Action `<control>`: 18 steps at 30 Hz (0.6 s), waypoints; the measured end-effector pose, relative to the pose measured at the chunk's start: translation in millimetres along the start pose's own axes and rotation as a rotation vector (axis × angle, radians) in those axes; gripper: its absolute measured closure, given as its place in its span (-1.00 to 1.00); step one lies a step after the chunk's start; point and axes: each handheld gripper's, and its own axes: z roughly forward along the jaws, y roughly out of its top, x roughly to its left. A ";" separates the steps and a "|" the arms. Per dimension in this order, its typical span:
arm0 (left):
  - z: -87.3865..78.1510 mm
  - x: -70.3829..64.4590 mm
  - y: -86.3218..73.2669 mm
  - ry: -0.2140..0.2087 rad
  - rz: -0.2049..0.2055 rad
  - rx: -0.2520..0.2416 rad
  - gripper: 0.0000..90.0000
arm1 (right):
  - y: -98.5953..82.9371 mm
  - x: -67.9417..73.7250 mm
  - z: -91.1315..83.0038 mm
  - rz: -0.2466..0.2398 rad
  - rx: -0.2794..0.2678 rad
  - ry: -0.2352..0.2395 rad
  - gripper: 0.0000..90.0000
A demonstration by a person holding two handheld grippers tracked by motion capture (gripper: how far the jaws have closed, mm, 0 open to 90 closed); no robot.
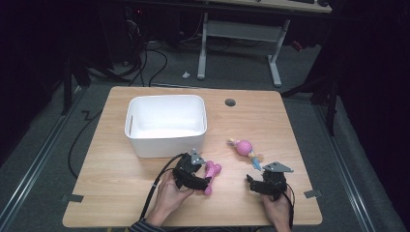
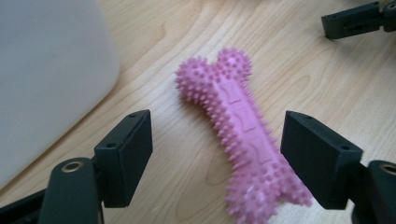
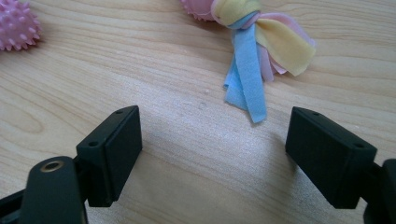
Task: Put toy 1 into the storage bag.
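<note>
Both grippers, left (image 1: 196, 172) and right (image 1: 265, 182), jaws spread.

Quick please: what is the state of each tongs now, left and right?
Left tongs: open, jaws on either side of the pink spiky bone, not closed on it.
Right tongs: open, holding nothing, just short of the ribbon toy.

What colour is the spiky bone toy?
Pink all over; the bone toy shows best in the left gripper view.

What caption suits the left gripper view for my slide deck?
Open left hand-held gripper straddling a pink spiky rubber bone toy on the wooden table, beside a white plastic bin.
</note>
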 end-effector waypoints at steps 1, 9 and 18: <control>2.5 -1.6 1.7 0.000 0.004 0.009 -0.43 | 0.0 0.0 0.0 0.000 0.000 0.000 -0.59; 15.5 -5.9 7.0 0.004 -0.015 0.042 -0.41 | -0.1 0.4 -0.2 -0.001 0.001 0.005 -0.59; 27.0 -11.6 7.9 0.022 0.004 0.071 -0.34 | -0.2 0.7 -0.2 -0.002 0.000 0.006 -0.59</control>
